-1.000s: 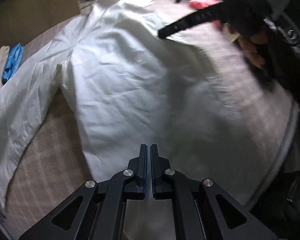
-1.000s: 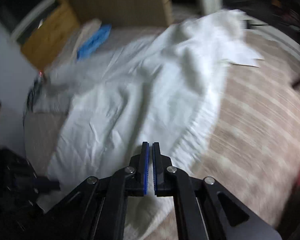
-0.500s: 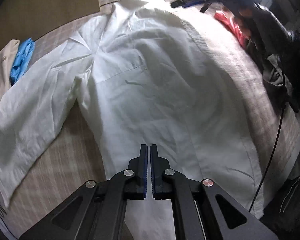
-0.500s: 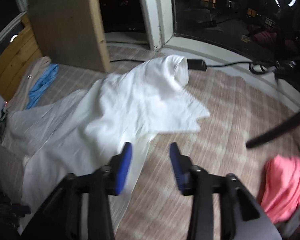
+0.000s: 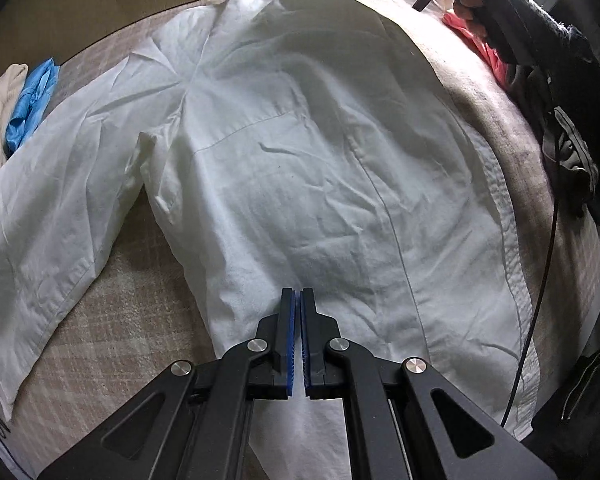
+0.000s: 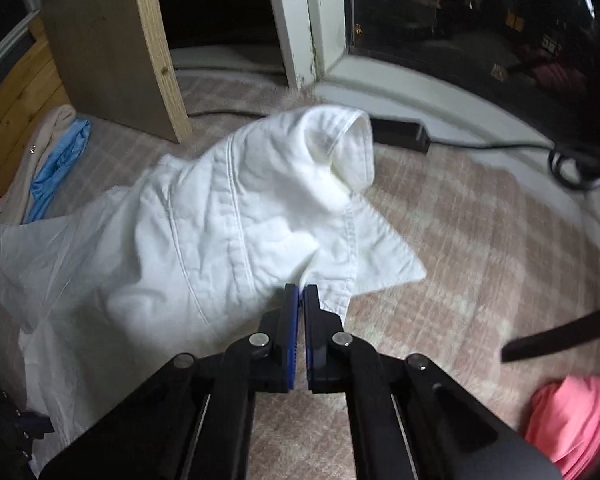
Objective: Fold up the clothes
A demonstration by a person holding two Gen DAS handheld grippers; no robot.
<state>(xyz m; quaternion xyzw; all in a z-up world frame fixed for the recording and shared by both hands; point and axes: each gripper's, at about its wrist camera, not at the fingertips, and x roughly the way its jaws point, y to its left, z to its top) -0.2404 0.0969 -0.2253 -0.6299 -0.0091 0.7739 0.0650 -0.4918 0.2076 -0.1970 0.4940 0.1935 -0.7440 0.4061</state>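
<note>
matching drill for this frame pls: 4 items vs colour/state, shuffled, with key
Items:
1. shirt
2. right hand-held gripper
3. garment at the far left edge
4. bunched cloth at lower right of the right wrist view

Descriptions:
A. blue, beside a beige piece
B. pink
C. white, spread on the checked cover
D. closed at the shirt's collar edge

Pairs: 1-C, 2-D, 3-A, 4-B

A black cable (image 6: pixel 496 145) and power brick (image 6: pixel 400 133) are seen beside a wooden panel (image 6: pixel 112 40) and dark window (image 6: pixel 440 12).
</note>
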